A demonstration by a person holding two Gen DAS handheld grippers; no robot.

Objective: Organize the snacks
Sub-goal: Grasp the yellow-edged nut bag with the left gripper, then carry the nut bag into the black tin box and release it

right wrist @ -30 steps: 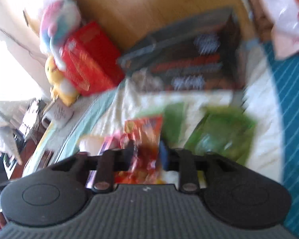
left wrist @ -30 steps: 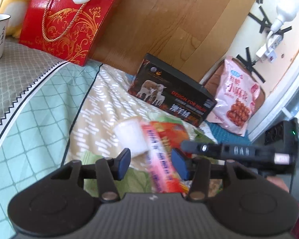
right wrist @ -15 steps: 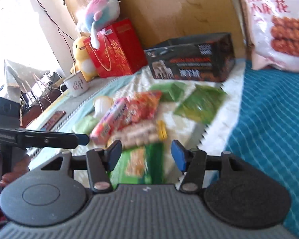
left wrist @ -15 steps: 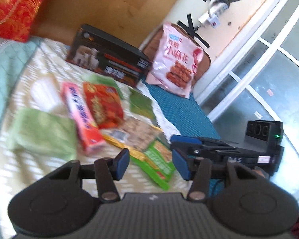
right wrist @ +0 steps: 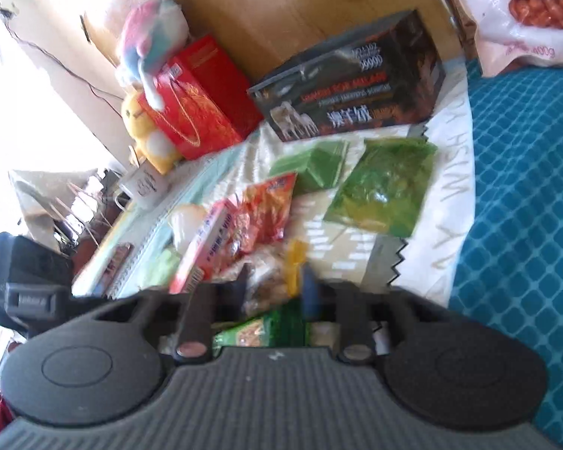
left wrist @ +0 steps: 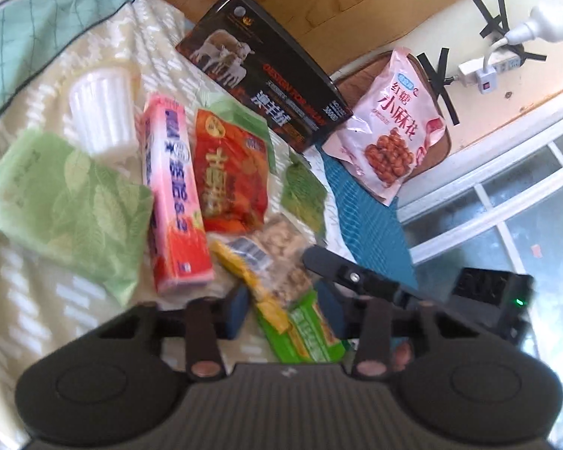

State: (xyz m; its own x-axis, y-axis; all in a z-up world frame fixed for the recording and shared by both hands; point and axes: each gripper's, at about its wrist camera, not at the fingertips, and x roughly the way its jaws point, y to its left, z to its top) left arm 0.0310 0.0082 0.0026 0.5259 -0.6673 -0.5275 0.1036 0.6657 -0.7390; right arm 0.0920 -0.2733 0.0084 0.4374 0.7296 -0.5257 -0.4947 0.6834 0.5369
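Now left tongs [left wrist: 281, 309] closing, pads astride green snack pack [left wrist: 307, 332]; right tongs [right wrist: 276, 288] closing around clear nut bag [right wrist: 262, 285].

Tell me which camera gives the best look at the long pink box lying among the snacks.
The left wrist view. There the pink box lies with its printed top face fully visible, beside the red snack bag. In the right wrist view the pink box appears end-on, foreshortened and blurred, so its print is unreadable.
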